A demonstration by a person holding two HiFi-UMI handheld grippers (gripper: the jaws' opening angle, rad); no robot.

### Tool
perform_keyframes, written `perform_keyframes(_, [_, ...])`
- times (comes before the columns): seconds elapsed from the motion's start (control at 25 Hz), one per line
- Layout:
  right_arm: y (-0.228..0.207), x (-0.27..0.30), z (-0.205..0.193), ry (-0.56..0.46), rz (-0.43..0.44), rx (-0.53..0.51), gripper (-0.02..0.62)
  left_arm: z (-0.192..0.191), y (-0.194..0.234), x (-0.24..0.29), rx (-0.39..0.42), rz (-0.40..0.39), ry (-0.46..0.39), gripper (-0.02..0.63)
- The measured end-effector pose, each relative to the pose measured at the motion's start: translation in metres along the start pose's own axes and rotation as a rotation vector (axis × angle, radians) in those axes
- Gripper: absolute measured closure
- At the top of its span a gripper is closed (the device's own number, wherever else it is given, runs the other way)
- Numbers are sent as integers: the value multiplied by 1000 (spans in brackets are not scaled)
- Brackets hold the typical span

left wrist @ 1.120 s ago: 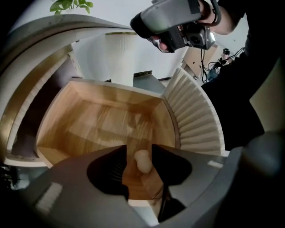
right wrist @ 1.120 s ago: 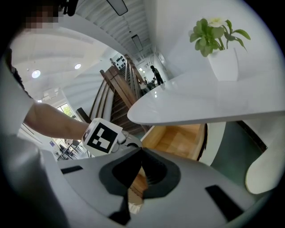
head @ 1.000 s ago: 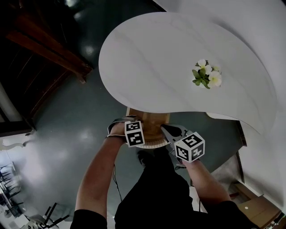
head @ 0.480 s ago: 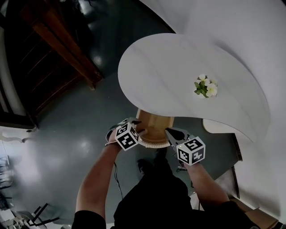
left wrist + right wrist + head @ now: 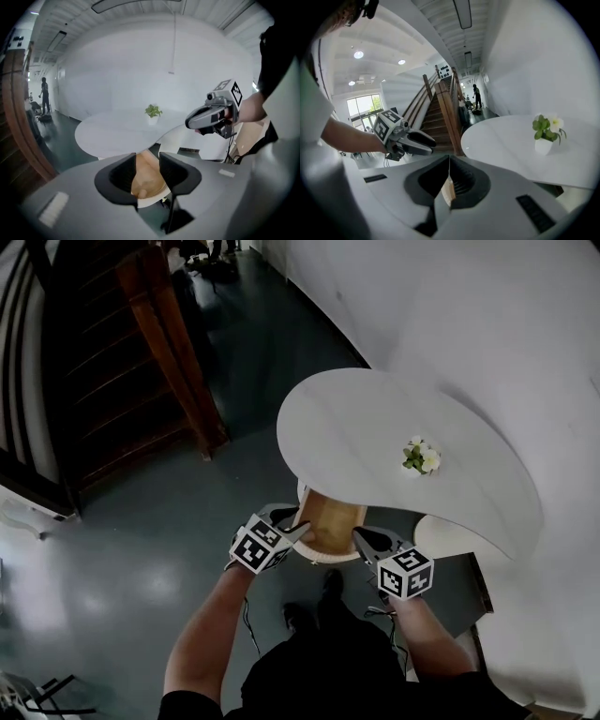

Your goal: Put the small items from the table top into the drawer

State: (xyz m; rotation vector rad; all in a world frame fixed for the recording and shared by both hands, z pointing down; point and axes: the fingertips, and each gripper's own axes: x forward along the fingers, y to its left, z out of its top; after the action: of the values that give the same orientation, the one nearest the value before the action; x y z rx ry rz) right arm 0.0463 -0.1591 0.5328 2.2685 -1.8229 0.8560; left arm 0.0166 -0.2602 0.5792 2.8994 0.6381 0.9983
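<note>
An open drawer [image 5: 328, 521] with a pale wooden inside sticks out under the near edge of the white table [image 5: 375, 418]. On the table top stands only a small white pot of flowers [image 5: 419, 457]. My left gripper [image 5: 298, 529] hovers at the drawer's left front corner. It is open, its jaws have just been closing a little, and nothing is between them. The left gripper view shows the drawer's inside [image 5: 145, 180] through the gap. My right gripper [image 5: 356, 535] is at the drawer's right front corner. Its jaws meet at the tips with nothing held.
A dark wooden staircase [image 5: 178, 362] rises at the left over the glossy dark floor [image 5: 141, 549]. A white wall [image 5: 487, 324] runs behind the table. A low white round surface [image 5: 450, 526] lies under the table at the right. A person [image 5: 476, 96] stands far down the hall.
Both grippers have risen from the drawer front, and the left one has rolled. The head view has pulled back, so the table looks smaller and farther away.
</note>
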Motion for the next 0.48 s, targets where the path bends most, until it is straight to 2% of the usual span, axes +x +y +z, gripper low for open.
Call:
perform_keyframes(0.16, [14, -16, 18, -38, 18, -25, 584, 15, 1, -35, -25, 93, -116, 453])
perform_keyframes(0.32, [25, -28, 41, -84, 57, -60, 584, 18, 3, -62, -48, 185, -160, 456])
perform_keyframes(0.4, [29, -34, 54, -111, 76, -75, 584, 20, 1, -77, -37, 252, -171, 528])
perform_keyframes(0.48, [32, -42, 65, -135, 94, -103, 584, 26, -3, -89, -18, 315, -189, 551])
